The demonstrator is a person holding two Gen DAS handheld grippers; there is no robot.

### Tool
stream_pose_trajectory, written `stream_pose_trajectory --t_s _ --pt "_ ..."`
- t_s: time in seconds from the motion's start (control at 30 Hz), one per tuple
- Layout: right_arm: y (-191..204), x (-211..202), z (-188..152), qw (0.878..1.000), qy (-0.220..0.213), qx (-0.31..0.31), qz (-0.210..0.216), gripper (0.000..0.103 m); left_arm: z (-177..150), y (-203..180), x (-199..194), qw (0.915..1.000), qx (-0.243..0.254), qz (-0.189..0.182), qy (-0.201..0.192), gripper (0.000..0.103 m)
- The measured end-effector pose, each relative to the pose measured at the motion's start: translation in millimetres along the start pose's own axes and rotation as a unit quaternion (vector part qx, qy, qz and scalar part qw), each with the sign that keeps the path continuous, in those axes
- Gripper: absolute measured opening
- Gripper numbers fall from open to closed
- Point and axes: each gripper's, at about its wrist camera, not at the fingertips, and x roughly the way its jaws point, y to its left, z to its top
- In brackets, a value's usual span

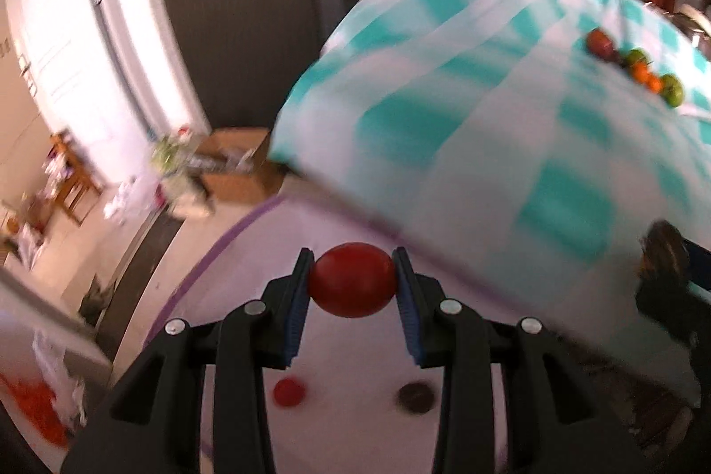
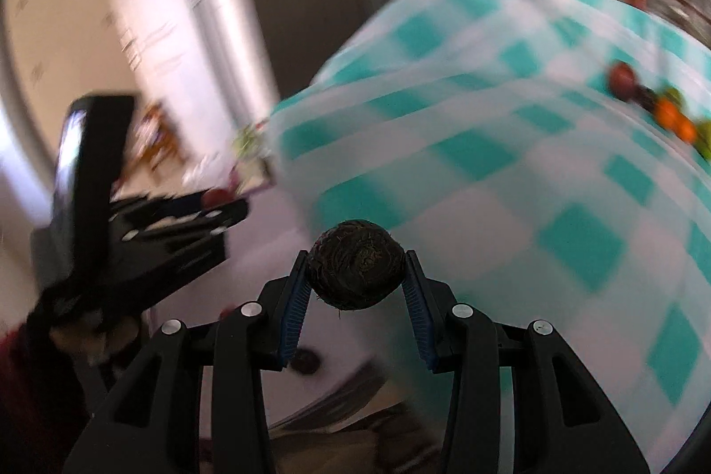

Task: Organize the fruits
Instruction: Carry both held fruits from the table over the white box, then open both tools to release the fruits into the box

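Two fruits up at once! Left view: my left gripper (image 1: 352, 287) pinches a red fruit (image 1: 352, 280); the fruit row (image 1: 633, 67) lies far right on the checked worktop (image 1: 466, 127). Right view: my right gripper (image 2: 355, 272) clamps a dark rough fruit (image 2: 357, 264), nearer that row, and only here the left gripper shows.

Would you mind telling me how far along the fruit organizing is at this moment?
Done: a red fruit and a dark fruit already lie on the white surface. In hand: the left gripper clamps a red tomato, the right gripper a dark rough fruit. Left: a row of fruits waits on the checkered cloth.
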Motion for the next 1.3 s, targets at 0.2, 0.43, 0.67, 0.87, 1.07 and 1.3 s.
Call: stream_pose_trajectory --t_s 0.2,0.43,0.67,0.87,1.07,1.3 --pt "48.7 54.0 -20.0 0.993 0.083 -0.085 0.010 0.041 -35.3 33.5 53.3 0.9946 -0.022 0.013 0.101 0.036" --pt "69.9 127.0 -43.0 0.973 0.194 -0.127 -0.014 0.041 -56.5 30.8 106.5 0.9819 0.000 0.020 0.188 0.037" --pt "96.4 168.2 -56.8 0.952 0.261 -0.160 -0.011 0.041 -73.6 48.7 145.7 0.9664 -0.021 0.026 0.255 0.037" --pt "100.2 174.1 -62.9 0.949 0.273 -0.155 -0.007 0.043 -78.1 51.0 148.7 0.9643 -0.021 0.031 0.262 0.041" --pt "98.2 167.1 -58.8 0.955 0.261 -0.140 -0.006 0.061 -75.3 48.8 142.0 0.9679 -0.021 0.040 0.247 0.077" --pt "82.3 114.8 -42.0 0.971 0.201 -0.124 0.027 0.067 -68.6 54.0 129.1 0.9735 -0.045 0.045 0.220 0.081"
